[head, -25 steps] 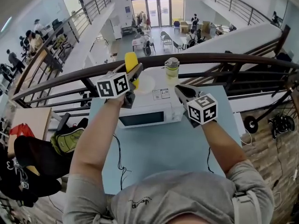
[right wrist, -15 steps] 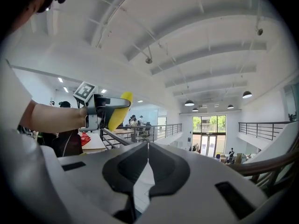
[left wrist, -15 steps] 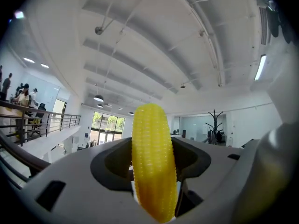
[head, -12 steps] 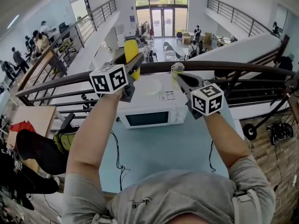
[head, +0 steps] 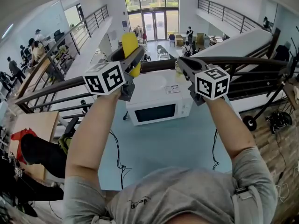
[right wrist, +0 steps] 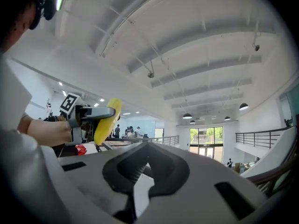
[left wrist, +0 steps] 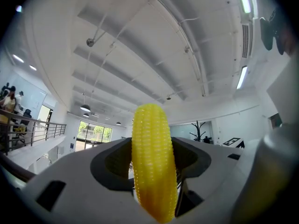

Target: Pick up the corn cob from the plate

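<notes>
The corn cob (left wrist: 154, 162) is clamped between the fingers of the left gripper (head: 127, 56). It is held well above the white plate (head: 154, 80) on the microwave (head: 156, 107), with open air all round it. The right gripper (right wrist: 140, 169) (fingers together, nothing in them) hangs beside it, apart. The microwave stands at the far edge of the desk (head: 177, 148), near the railing (head: 247, 62).
</notes>
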`<state>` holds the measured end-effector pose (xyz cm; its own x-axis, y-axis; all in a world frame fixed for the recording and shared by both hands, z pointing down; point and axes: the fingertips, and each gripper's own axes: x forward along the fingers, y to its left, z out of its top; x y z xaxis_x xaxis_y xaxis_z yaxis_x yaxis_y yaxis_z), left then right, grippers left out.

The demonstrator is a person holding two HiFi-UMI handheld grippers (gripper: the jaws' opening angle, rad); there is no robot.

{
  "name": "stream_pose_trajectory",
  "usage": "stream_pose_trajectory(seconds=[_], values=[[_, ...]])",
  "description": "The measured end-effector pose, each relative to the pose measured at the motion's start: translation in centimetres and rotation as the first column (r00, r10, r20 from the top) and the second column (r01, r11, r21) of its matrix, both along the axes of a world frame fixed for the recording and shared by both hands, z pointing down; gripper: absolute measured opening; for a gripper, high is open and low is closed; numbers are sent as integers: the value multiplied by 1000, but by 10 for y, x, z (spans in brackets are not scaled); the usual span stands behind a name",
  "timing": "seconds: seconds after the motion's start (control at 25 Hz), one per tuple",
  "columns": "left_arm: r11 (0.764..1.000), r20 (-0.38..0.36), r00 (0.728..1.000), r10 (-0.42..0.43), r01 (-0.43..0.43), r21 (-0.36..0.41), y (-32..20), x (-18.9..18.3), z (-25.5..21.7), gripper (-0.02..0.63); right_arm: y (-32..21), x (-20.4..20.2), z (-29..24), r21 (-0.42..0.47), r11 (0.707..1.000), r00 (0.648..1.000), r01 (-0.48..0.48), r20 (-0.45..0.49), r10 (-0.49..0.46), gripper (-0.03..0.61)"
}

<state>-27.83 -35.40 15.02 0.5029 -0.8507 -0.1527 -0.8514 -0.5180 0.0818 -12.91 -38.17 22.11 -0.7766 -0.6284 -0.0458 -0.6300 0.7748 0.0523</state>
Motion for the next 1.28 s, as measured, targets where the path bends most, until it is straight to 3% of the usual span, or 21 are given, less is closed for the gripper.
stream_pose_trajectory(seconds=[0.28,0.52,1.08,1.28], values=[[995,3,996,90,-90,28,41,-9,-10,269,40,-8,0,-34,999,999,-25,28,26,11],[994,3,995,99,-99,35,63,8,-5,270,65,21,-3,-31,1000,999,-6,51,7,11],[999,-52,999,4,-2,44,141,123,43,270,107,160,33,-69,987,989,148,19,-148,11],[999,-53,998,-41,42,17,155,150,68,270,114,189,50,-60,978,980,198,8,-197,11]])
